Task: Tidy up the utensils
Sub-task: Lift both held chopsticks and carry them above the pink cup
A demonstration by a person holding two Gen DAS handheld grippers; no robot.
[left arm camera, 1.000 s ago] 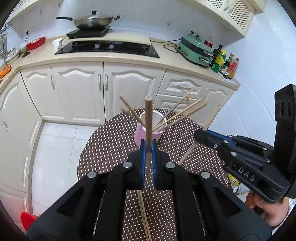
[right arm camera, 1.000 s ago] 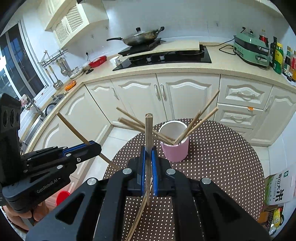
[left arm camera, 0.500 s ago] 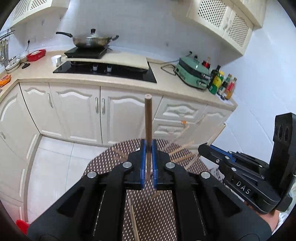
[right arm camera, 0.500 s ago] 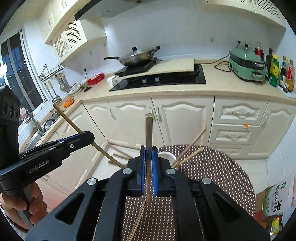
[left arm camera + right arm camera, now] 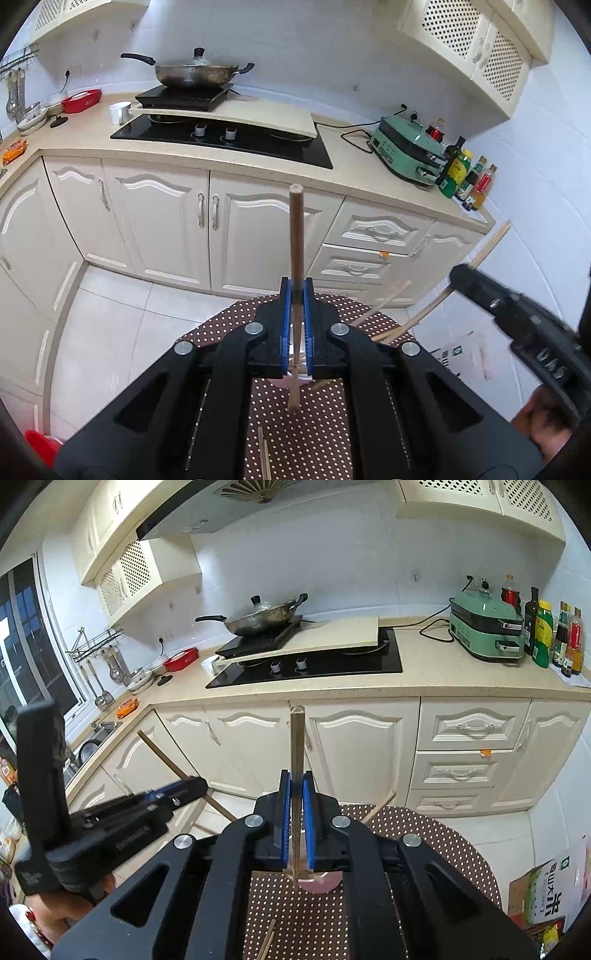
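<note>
My left gripper (image 5: 296,295) is shut on a brown wooden chopstick (image 5: 296,240) that stands upright between its blue pads. My right gripper (image 5: 296,786) is shut on a pale wooden chopstick (image 5: 296,746), also upright. Both are held above a round table with a brown polka-dot cloth (image 5: 317,424). A pink cup (image 5: 320,882) with several chopsticks (image 5: 384,301) leaning out sits mostly hidden behind the jaws. The right gripper also shows at the right in the left wrist view (image 5: 458,271). The left gripper shows at the left in the right wrist view (image 5: 199,784).
A loose chopstick (image 5: 263,458) lies on the cloth near me. Cream cabinets (image 5: 166,229) and a counter with a black hob (image 5: 221,140), a wok (image 5: 195,74), a green appliance (image 5: 406,155) and bottles stand behind. A carton (image 5: 546,890) sits on the floor at right.
Both grippers have lifted and tilted up with their chopsticks, so the cup and table have dropped low behind the jaws. The grips have not changed.
</note>
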